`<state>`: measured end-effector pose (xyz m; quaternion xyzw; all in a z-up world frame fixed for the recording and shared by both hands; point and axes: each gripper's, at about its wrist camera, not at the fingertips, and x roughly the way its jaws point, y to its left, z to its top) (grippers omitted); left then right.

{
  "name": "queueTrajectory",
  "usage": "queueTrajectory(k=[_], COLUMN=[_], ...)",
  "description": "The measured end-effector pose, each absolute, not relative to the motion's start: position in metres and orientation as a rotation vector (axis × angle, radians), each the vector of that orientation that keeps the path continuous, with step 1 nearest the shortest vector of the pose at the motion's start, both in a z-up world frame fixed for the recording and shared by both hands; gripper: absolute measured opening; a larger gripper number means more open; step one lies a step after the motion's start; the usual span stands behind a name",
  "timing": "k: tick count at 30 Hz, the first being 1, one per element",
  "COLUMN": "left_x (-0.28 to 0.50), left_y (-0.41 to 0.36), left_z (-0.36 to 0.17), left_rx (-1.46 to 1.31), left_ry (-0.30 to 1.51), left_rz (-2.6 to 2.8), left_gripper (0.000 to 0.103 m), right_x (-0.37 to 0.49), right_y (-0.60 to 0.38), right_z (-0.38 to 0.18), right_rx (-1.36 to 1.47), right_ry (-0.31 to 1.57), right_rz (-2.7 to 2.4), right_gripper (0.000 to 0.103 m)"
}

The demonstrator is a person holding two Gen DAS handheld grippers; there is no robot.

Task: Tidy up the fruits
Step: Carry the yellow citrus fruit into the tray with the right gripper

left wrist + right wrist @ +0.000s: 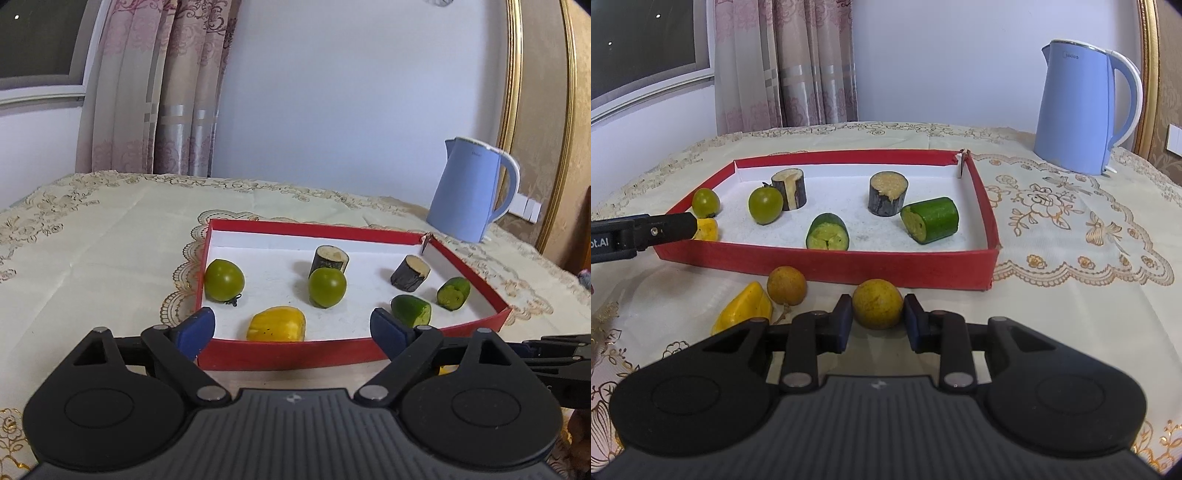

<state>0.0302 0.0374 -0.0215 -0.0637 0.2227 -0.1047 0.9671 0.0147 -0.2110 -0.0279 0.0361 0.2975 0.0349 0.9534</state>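
Right gripper (878,320) had its blue pads closed on a yellow round fruit (877,303) on the tablecloth (1071,236), just before the red tray (827,263); left gripper (291,325) stood wide and empty at the tray's near wall, a yellow fruit piece (276,324) lying inside beyond it

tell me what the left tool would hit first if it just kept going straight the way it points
Most likely the yellow fruit piece just inside the near wall of the red tray. The left tool stands open and empty above that wall, angled down; depth is unclear, so the wall itself could come first.
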Motion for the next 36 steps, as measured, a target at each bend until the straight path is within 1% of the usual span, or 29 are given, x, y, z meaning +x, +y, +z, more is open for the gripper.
queueTrajectory(k=[6,11,16,20,26,29,31,36], left_x=[0.03,0.03,0.03,0.03,0.031,0.031,0.031,0.032], left_y=[0.039,0.037,0.036,0.035,0.034,0.033,0.032,0.031], left_z=[-0.022,-0.021,-0.021,-0.022,-0.022,-0.022,-0.022,-0.022], left_rx=[-0.133,-0.128,-0.124,-0.119,-0.115,-0.112,-0.109,-0.105], left_ry=[0.449,0.451,0.452,0.454,0.456,0.457,0.457,0.46], left_rz=[-0.215,-0.221,-0.225,-0.227,-0.227,-0.228,-0.228,-0.229], left_gripper=[0.092,0.095,0.097,0.098,0.099,0.1,0.101,0.102], right_x=[0.007,0.005,0.023,0.052,0.108,0.132,0.143,0.16], right_y=[-0.215,-0.211,-0.207,-0.196,-0.176,-0.167,-0.166,-0.158], right_z=[-0.026,-0.015,0.008,0.018,0.017,0.009,0.003,-0.007], right_rx=[0.083,0.033,-0.005,-0.026,-0.059,-0.07,-0.036,-0.053], right_ry=[0.567,0.539,0.501,0.496,0.543,0.598,0.629,0.662], right_rz=[0.032,0.02,0.033,0.06,0.116,0.13,0.147,0.145], right_gripper=[0.028,0.028,0.028,0.028,0.028,0.028,0.028,0.028])
